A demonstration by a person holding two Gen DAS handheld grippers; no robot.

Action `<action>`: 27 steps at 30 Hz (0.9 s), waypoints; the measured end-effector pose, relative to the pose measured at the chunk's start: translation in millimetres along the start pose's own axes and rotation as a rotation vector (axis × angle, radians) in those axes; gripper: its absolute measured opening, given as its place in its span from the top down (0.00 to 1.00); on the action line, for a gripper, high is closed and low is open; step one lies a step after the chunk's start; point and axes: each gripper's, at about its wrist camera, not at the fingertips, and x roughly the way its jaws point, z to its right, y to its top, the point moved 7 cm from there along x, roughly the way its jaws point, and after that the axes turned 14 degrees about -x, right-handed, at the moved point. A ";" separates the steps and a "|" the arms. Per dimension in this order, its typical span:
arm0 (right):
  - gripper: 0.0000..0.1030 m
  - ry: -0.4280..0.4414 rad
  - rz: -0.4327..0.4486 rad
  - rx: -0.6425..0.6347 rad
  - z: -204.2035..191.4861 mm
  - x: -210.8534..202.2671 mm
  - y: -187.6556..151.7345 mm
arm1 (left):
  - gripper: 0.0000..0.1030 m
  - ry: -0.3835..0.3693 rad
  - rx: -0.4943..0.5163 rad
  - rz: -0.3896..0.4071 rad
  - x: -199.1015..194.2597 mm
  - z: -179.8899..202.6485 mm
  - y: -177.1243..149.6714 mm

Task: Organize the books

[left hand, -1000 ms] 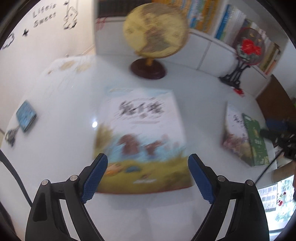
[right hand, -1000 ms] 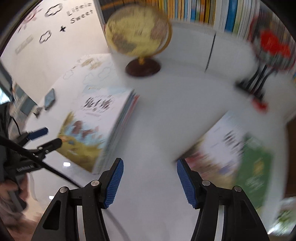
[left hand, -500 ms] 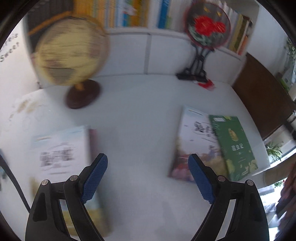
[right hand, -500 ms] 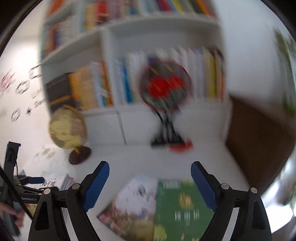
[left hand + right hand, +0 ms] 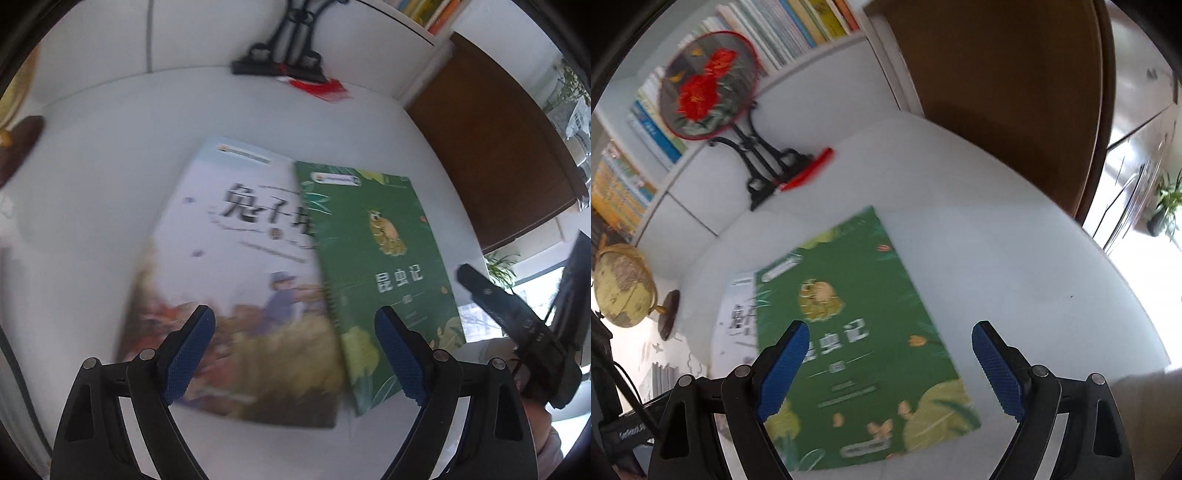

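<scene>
Two glossy paperbacks are lying flat on the smooth white table [image 5: 110, 155], the green book [image 5: 857, 325] overlapping the right edge of the pale illustrated book [image 5: 229, 266]. Both the left gripper [image 5: 295, 354] and right gripper [image 5: 890, 365] are hovering above them, ribbed blue fingers [image 5: 783, 369] spread wide, holding nothing.

White desk [image 5: 110, 155]. Pale storybook [image 5: 229, 266] flat on it; green book [image 5: 857, 325] overlapping the storybook's right edge. Black fan stand [image 5: 764, 162] at the back by the shelf wall, red tassel [image 5: 325, 88] beside its foot. Globe's dark base [image 5: 668, 314] at far left
</scene>
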 end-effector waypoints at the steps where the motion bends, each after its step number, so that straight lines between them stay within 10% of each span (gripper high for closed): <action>1: 0.14 0.001 -0.017 0.001 2.9 4.2 -0.8 | 0.15 -0.007 0.004 -0.012 5.1 3.3 -1.5; 6: 0.12 0.001 -0.101 -0.098 -5.6 31.3 0.5 | 0.15 -0.082 0.018 -0.045 21.5 12.0 -9.6; 14: 0.10 0.297 -0.198 -0.170 -70.6 24.1 -25.5 | 0.37 -0.055 0.097 -0.050 -1.2 -12.7 -29.1; 27: 0.08 0.504 -0.232 -0.152 -152.0 -20.9 -120.8 | 0.35 0.017 -0.158 -0.023 -70.3 -124.9 -84.8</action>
